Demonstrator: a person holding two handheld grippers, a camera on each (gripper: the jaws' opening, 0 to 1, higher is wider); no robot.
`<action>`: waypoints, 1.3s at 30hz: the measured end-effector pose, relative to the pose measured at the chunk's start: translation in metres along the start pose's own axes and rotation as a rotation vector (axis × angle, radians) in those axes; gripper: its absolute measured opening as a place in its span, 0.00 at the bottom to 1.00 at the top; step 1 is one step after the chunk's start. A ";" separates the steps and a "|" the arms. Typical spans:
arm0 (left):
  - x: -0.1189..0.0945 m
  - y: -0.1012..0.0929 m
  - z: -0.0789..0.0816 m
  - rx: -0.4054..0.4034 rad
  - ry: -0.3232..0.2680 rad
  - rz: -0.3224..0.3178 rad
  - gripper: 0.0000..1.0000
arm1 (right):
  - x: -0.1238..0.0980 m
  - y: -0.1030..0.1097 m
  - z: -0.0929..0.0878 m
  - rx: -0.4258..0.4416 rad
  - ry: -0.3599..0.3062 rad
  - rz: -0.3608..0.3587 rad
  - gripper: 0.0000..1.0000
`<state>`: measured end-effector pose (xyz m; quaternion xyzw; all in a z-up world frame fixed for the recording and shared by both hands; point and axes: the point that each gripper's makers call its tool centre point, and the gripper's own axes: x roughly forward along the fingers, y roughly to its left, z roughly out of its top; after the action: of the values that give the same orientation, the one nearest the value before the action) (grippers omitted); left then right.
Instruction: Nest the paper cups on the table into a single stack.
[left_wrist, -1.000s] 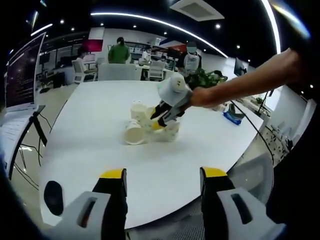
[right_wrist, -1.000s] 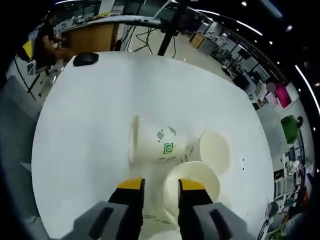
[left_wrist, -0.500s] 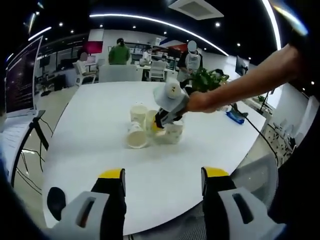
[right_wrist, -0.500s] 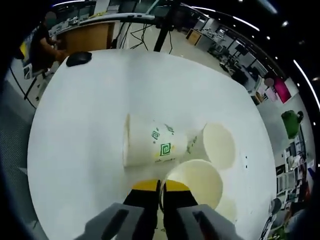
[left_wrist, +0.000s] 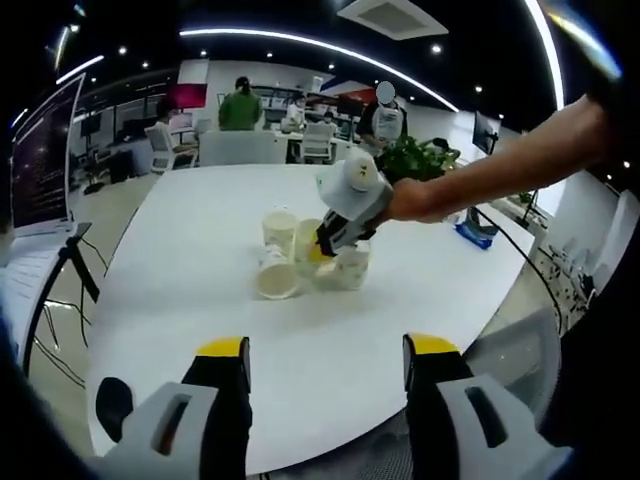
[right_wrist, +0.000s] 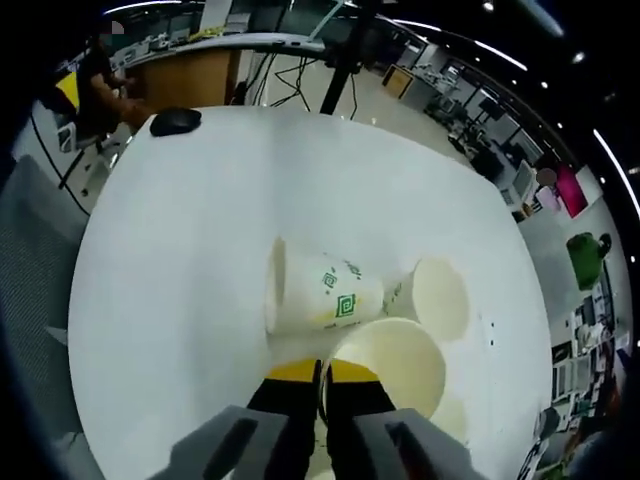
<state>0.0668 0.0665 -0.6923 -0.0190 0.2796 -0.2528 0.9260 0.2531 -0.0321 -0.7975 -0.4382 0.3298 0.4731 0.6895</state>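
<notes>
Counter (right_wrist: 170, 260): round, white, in an open office lit by ceiling strips. My right tongs (right_wrist: 321, 372) pinch the rim of an upright paper cup (right_wrist: 385, 365); a tipped cup (right_wrist: 315, 297) and another cup (right_wrist: 437, 297) lie just beside it. My left tongs (left_wrist: 325, 352) hang spread at the counter's near edge. A black mouse (right_wrist: 175, 122) sits well apart.

Left gripper (left_wrist: 325, 352): held low at the near edge of the table (left_wrist: 200, 300), its 2 yellow-tipped jaws wide apart with nothing between them.

Right gripper (right_wrist: 322, 372): its 2 jaws are closed together, pinching the near rim of an upright paper cup (right_wrist: 395, 360). In the left gripper view this gripper (left_wrist: 322, 245) reaches over the table's middle, carried by a bare forearm (left_wrist: 500, 170) entering from the right.
</notes>
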 end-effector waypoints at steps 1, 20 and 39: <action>0.000 0.001 0.002 0.017 0.001 0.010 0.61 | -0.001 -0.002 0.000 -0.005 0.000 -0.002 0.00; 0.007 0.005 0.018 0.086 -0.026 0.020 0.63 | -0.015 0.021 0.002 -0.037 -0.017 0.021 0.00; 0.006 0.005 0.015 0.085 -0.032 0.023 0.63 | -0.034 0.081 -0.011 -0.026 -0.007 0.073 0.00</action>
<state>0.0808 0.0662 -0.6838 0.0198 0.2541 -0.2536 0.9331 0.1646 -0.0406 -0.7957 -0.4331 0.3368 0.5041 0.6670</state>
